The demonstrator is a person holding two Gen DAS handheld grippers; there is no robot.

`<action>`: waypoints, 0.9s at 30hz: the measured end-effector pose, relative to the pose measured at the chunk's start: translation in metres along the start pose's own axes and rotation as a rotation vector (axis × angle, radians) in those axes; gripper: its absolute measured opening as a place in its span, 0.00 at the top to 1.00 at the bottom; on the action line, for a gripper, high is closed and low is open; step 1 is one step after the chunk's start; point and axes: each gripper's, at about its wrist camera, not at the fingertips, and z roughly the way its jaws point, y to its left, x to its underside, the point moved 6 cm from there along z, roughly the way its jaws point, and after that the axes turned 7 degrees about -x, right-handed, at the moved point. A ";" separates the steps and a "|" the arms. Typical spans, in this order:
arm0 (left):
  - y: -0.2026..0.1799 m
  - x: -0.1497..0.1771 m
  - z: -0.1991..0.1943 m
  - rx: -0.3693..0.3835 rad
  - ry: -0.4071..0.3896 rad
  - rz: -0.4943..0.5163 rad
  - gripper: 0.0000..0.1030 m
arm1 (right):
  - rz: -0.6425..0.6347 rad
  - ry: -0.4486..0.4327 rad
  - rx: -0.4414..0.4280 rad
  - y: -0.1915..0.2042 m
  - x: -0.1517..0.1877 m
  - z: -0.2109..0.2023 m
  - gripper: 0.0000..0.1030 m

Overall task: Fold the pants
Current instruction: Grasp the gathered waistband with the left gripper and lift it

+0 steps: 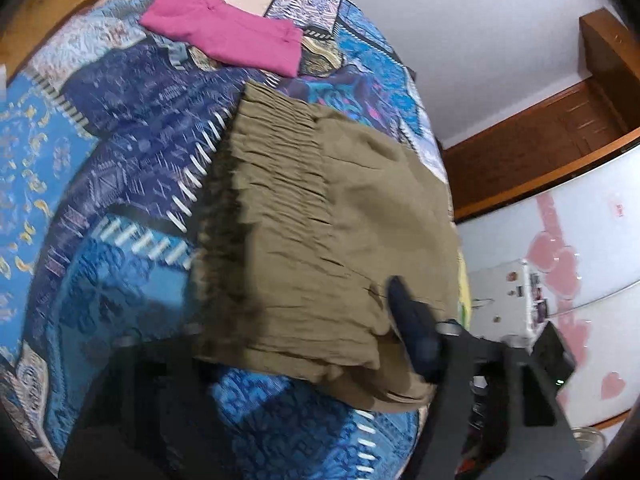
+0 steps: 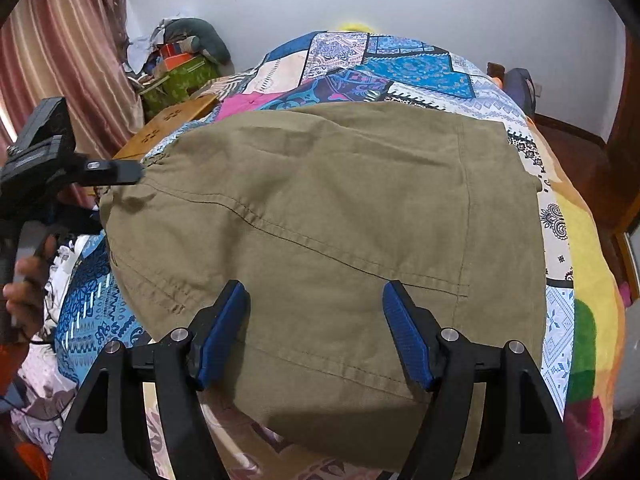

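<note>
Folded olive-khaki pants point(image 2: 340, 208) lie on a patchwork bedspread point(image 2: 416, 68). In the left wrist view the pants point(image 1: 320, 220) show their gathered elastic waistband toward the left. My right gripper point(image 2: 316, 296) is open, its blue pads point(image 2: 404, 328) spread wide just above the near edge of the pants, holding nothing. My left gripper point(image 2: 128, 172) appears at the left of the right wrist view, its tip at the waistband corner. In its own view one dark finger point(image 1: 412, 328) lies on top of the cloth; the other finger is hidden under the pants.
A folded pink garment point(image 1: 224, 32) lies further along the bed. A wooden board point(image 2: 168, 128) and a pile of clutter point(image 2: 180, 60) stand beside the bed by the curtain. A person's hand point(image 2: 24, 280) holds the left gripper. The white wall is behind.
</note>
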 end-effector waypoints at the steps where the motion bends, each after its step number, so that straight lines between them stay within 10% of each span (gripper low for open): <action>1: 0.000 -0.002 -0.001 -0.007 -0.003 0.012 0.53 | 0.002 0.004 0.000 0.000 0.000 0.000 0.34; 17: -0.055 0.020 -0.072 -0.359 -0.366 0.466 0.67 | -0.011 0.019 -0.046 0.037 -0.063 0.021 0.34; 27: -0.076 0.028 -0.080 -0.384 -0.404 0.573 0.71 | -0.050 0.116 -0.110 0.055 -0.047 0.046 0.34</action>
